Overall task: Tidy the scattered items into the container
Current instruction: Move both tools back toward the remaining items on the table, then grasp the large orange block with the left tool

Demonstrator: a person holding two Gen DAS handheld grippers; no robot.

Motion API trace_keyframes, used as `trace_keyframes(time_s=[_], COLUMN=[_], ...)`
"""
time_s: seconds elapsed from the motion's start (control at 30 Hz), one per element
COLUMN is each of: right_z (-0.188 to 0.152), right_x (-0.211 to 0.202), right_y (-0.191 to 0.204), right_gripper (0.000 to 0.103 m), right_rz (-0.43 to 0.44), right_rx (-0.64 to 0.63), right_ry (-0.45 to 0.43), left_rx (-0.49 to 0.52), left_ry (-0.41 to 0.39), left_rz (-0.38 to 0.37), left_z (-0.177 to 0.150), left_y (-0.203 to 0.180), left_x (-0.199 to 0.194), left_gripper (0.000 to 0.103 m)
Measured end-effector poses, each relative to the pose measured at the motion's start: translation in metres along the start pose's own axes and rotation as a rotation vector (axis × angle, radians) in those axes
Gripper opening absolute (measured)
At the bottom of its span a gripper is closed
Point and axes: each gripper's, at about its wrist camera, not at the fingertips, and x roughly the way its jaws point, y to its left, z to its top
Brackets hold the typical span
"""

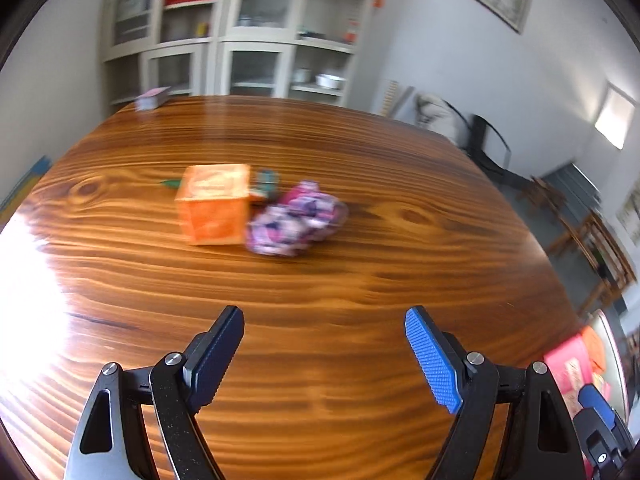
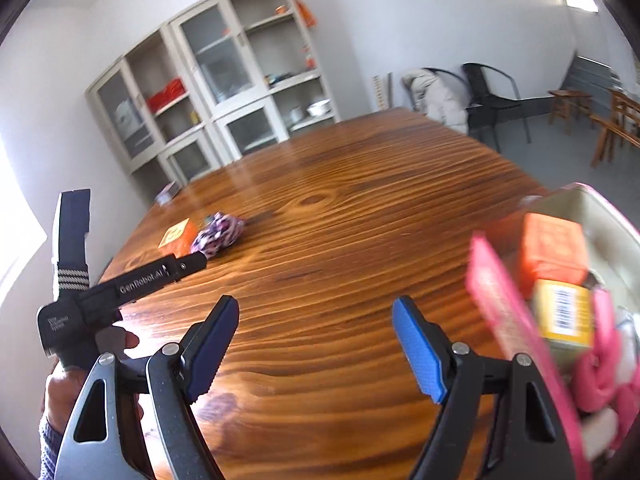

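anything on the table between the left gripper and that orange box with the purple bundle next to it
Nothing visible does. Bare wooden table lies between the open left gripper and the orange box. The purple patterned bundle sits against the box's right side, not in front of it.

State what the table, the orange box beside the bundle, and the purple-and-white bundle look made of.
Table: glossy varnished wood, or wood-look veneer; bold grain, knots, window glare. Orange box: likely printed cardboard; flat faces, crisp edges, blurred. Bundle: soft patterned fabric, it seems; crumpled folds.
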Motion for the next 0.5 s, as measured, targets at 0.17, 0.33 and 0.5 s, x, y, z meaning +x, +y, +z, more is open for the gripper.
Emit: trace_keyframes(time_s=[0.17, 0.33, 0.5], right_z=[0.010, 0.017, 0.005], right_x=[0.028, 0.052, 0.069], right_y=[0.030, 0.045, 0.040], right_gripper=[0.082, 0.082, 0.083], right_rz=[0.014, 0.032, 0.037], right_rx=[-0.072, -0.064, -0.034], right_ry=[0.034, 0.051, 0.110], left_rx=[-0.071, -0.124, -0.113], left_ry=[-0.013, -0.002, 0.010], left_rz=[0.091, 0.133, 0.152], left_z=[0.011, 0.015, 0.021], left_y=[0.048, 0.076, 0.077], left_x=[0.007, 0.018, 0.032], left_gripper=[0.085, 0.085, 0.085])
